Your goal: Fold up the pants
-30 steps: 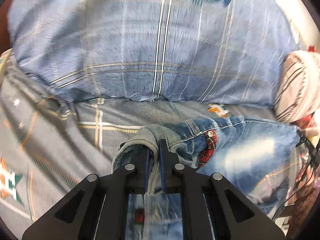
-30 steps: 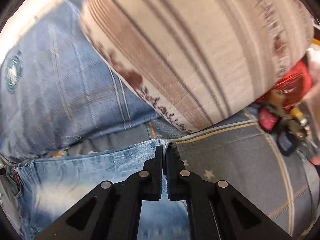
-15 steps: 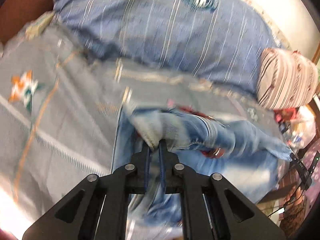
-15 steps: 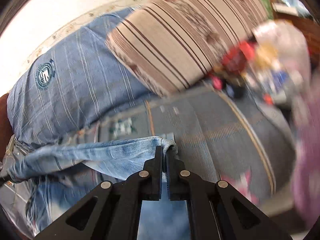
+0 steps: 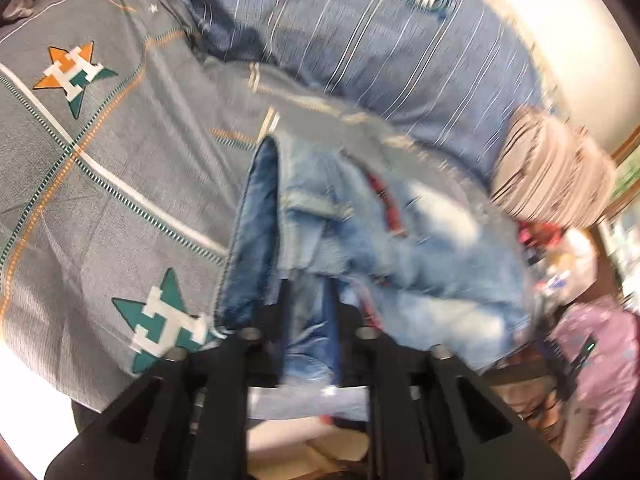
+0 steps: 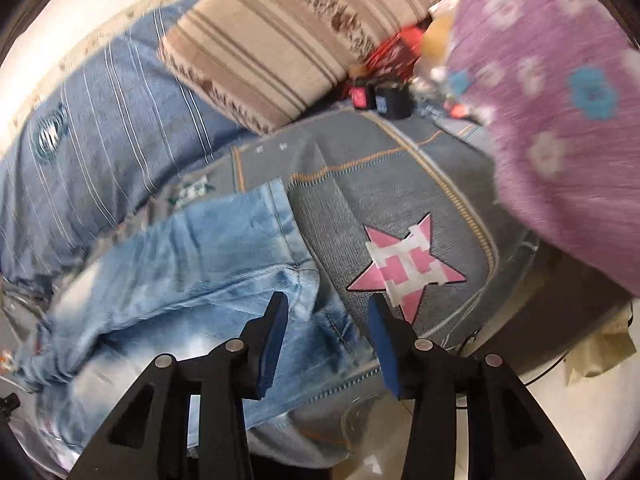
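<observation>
Light blue jeans (image 5: pixel 420 248) lie folded over on a grey bedsheet (image 5: pixel 100 184) with star prints. In the left wrist view my left gripper (image 5: pixel 308 284) has its jaws slightly apart with denim lying between them; the view is blurred. In the right wrist view the jeans (image 6: pixel 192 276) lie with their hem edge near the middle. My right gripper (image 6: pixel 326 304) is open just above the hem, holding nothing.
A blue striped pillow (image 5: pixel 380 40) and a beige striped pillow (image 6: pixel 288 40) lie at the head of the bed. A purple flowered cloth (image 6: pixel 560 100) is at the right. Small red and black items (image 6: pixel 380 96) sit beside the beige pillow. The bed edge is near my grippers.
Both grippers pulled back toward the bed edge, folding the jeans over. The right gripper opened and let go of the hem. The left jaws have parted a little.
</observation>
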